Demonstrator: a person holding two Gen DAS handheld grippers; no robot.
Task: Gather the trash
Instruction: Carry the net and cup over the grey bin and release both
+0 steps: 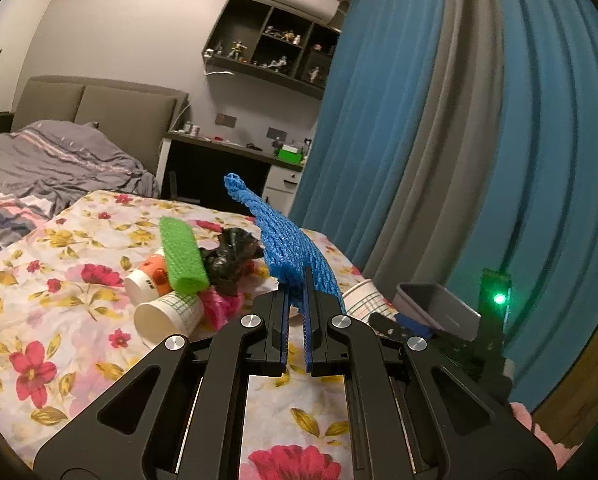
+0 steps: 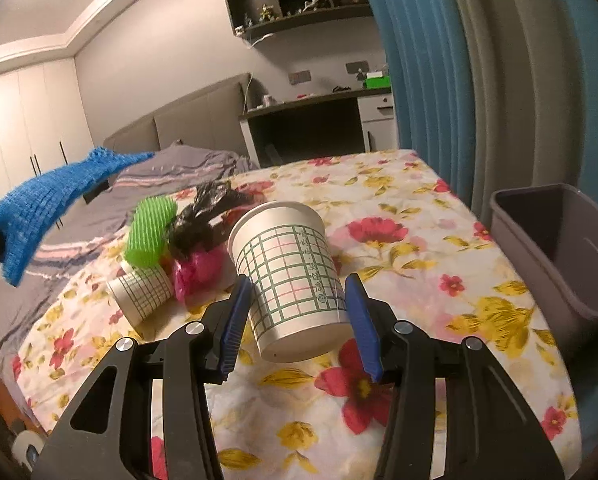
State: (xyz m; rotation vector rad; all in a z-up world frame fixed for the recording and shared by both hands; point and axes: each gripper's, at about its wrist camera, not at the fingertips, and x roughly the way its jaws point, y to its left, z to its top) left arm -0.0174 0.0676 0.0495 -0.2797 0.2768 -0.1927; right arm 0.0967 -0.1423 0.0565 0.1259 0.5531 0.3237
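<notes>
while blue foam net [image 1: 295, 256] hides cup [image 1: 363, 296], bin [image 1: 439, 308] shows.

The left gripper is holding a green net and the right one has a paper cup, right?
Not quite. The net held in the left gripper is blue, as the left wrist view shows; the green net lies on the pile. The right gripper does have a paper cup between its fingers.
</notes>
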